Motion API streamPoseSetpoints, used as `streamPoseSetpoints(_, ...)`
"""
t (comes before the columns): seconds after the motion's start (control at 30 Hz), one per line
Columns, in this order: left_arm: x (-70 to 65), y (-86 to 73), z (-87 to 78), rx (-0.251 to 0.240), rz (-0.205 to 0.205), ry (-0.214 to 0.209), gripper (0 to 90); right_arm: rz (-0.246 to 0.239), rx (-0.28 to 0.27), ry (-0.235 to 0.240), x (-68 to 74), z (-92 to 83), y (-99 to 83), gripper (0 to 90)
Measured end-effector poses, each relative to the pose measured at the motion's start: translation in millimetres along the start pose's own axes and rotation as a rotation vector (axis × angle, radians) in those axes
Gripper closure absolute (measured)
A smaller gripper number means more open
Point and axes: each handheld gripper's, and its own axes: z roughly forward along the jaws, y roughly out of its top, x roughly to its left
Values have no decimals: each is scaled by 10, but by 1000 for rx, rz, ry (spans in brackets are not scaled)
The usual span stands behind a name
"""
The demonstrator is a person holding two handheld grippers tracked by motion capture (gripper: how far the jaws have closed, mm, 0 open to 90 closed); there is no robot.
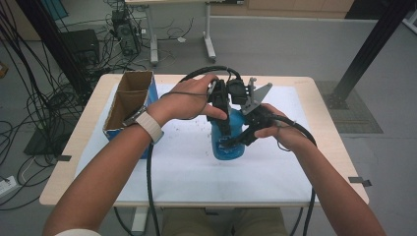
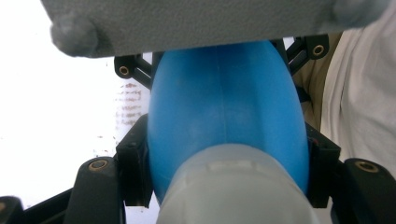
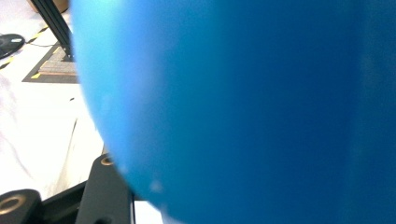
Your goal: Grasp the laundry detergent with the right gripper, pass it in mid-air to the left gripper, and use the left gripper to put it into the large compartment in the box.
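Near the middle of the white sheet (image 1: pixel 177 167) that covered the table (image 1: pixel 324 142), a blue bottle (image 1: pixel 227 142) stood upright with both grippers clamped on it. From the high view, the left gripper (image 1: pixel 222 129) came down over the bottle's upper part from the person's left hand (image 1: pixel 189 101), and the right gripper (image 1: pixel 244 135) met the bottle's body from the right, held by the right hand (image 1: pixel 280 130). Along the left gripper view, the bottle (image 2: pixel 224 121) sat squarely between the two black jaws, its pale cap end (image 2: pixel 238 186) nearest the camera and its rounded body running away from it; both fingers (image 2: pixel 135 172) pressed against its sides, so that gripper was clenched on it. Along the right gripper view the bottle's blue wall (image 3: pixel 243 107) lay right against the lens, with one black finger (image 3: pixel 105 191) touching its lower edge; those jaws were drawn as far together as the bottle let them, gripping it too.

Left of the bottle, near the table's far left corner, a blue cardboard box (image 1: pixel 129 105) stood open-topped, split by a divider into two compartments; what lay inside them could not be told.
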Motion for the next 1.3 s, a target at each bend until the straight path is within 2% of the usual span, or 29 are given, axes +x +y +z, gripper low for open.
streamPoseSetpoints(1.3, -11, -15, -26, -12, -11, 7, 365, -8, 0, -2, 0, -9, 8, 432)
